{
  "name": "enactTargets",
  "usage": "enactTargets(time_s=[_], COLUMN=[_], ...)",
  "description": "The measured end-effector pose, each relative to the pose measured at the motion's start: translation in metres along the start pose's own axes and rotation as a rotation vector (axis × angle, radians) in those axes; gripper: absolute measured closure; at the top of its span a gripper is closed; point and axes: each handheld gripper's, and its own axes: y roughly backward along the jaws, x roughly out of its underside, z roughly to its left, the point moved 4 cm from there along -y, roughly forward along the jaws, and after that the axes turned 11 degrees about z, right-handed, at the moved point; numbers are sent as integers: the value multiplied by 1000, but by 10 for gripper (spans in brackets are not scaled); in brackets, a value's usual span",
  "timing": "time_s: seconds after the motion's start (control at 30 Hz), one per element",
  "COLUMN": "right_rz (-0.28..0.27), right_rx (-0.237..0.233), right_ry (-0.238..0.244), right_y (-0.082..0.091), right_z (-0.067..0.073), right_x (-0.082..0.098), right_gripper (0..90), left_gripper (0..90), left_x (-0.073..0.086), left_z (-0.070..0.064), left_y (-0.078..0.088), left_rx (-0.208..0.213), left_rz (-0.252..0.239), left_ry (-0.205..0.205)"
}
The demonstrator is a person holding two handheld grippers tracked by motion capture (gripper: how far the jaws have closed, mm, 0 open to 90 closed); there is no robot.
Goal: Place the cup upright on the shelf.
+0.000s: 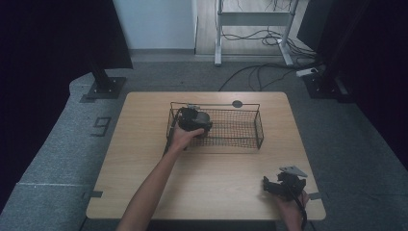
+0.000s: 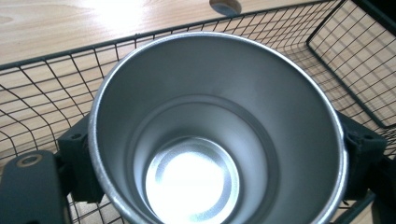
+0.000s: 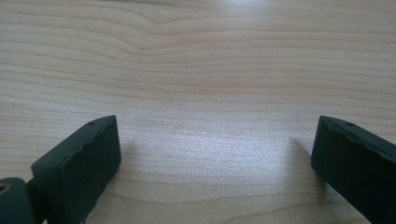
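Note:
A shiny steel cup (image 2: 217,107) sits mouth-up between the two black pads (image 2: 77,161) of my left gripper (image 1: 195,121), which is shut on it. The cup and gripper are low inside the left end of a black wire basket (image 1: 258,129), whose mesh (image 2: 42,98) surrounds the cup in the left gripper view. The cup is empty inside. My right gripper (image 1: 273,185) rests at the table's front right corner, held by a hand, its jaws open over bare wood (image 3: 215,158) with nothing between them.
The basket stands at the back middle of the light wooden table (image 1: 216,183). A round dark cable hole (image 1: 237,103) lies just behind the basket. Dark curtains, stand feet and floor cables surround the table.

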Motion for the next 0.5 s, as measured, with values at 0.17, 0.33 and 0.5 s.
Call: enactTargets(time_s=[0.17, 0.33, 0.5], right_rz=[-1, -1, -1], right_rx=[0, 0, 0], right_ry=[0, 0, 0], right_y=[0, 0, 0], right_z=[0, 0, 0], right_x=[0, 0, 0], right_gripper=[14, 14, 14], left_gripper=[135, 135, 133], left_x=[1, 4, 5], left_z=[2, 2, 2], left_y=[-5, -10, -12], left_rx=[-4, -4, -6], left_rz=[15, 29, 38], left_ry=[9, 18, 21])
